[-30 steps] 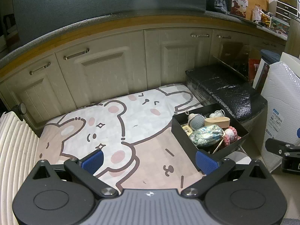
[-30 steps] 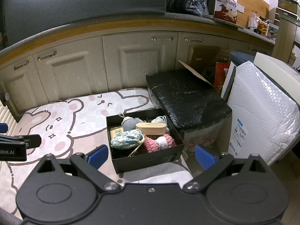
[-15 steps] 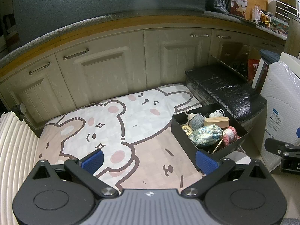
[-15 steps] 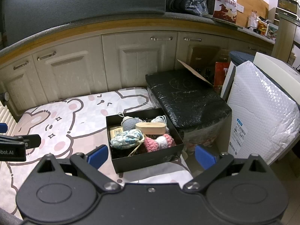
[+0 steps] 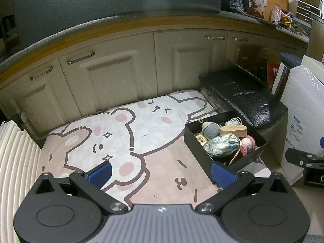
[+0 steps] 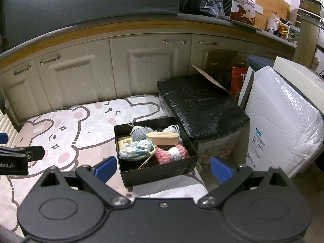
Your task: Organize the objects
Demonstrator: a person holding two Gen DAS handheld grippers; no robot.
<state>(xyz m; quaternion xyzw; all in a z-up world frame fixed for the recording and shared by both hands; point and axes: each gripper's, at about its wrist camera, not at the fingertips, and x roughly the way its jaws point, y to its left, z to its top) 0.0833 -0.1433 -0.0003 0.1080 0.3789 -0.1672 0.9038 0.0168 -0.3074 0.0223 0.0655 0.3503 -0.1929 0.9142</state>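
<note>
Grippers at the ready over a cartoon-bear mat (image 5: 125, 133): my left gripper (image 5: 161, 174) hangs above the mat with its blue-padded fingers spread wide and nothing between them, while my right gripper (image 6: 163, 168), fingers likewise wide apart and empty, faces a black box (image 6: 156, 173) sitting at the mat's right edge. Inside the box lie a grey crocheted ball (image 6: 138, 134), a wooden oval case (image 6: 163, 138), a blue-and-white patterned pouch (image 6: 136, 150), a pink-and-white crocheted piece (image 6: 171, 154) and a small printed card (image 6: 124, 142). Just beside the box stands a black-wrapped package (image 6: 202, 109), with a white bubble-wrapped parcel (image 6: 283, 117) further right. Cream cabinet doors (image 5: 113, 77) run behind the mat.
</note>
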